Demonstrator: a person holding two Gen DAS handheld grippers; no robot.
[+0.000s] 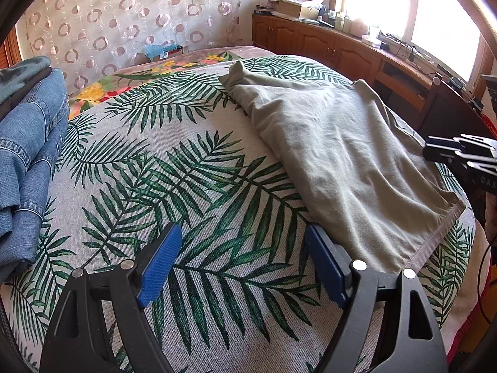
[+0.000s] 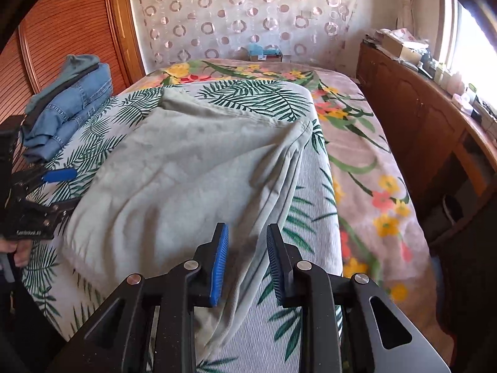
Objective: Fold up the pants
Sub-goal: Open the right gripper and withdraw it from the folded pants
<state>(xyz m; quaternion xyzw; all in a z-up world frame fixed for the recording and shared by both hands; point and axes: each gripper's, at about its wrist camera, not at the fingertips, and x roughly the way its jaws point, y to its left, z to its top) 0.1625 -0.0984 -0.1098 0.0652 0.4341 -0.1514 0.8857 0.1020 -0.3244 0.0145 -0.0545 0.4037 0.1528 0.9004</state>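
Pale grey-green pants (image 1: 341,155) lie flat and folded lengthwise on a leaf-print cloth (image 1: 186,171) over the bed, also in the right wrist view (image 2: 186,171). My left gripper (image 1: 243,242) is open and empty, over the cloth just left of the pants' near hem; it also shows in the right wrist view (image 2: 59,186). My right gripper (image 2: 247,248) is open, above the pants' near right edge, holding nothing; it also shows at the right edge of the left wrist view (image 1: 459,152).
A stack of folded blue jeans (image 1: 28,155) with a teal garment on top sits at the bed's left side (image 2: 68,108). A floral blanket (image 2: 372,171) covers the bed. Wooden cabinets (image 1: 326,46) run under the window on the right. A patterned curtain hangs behind.
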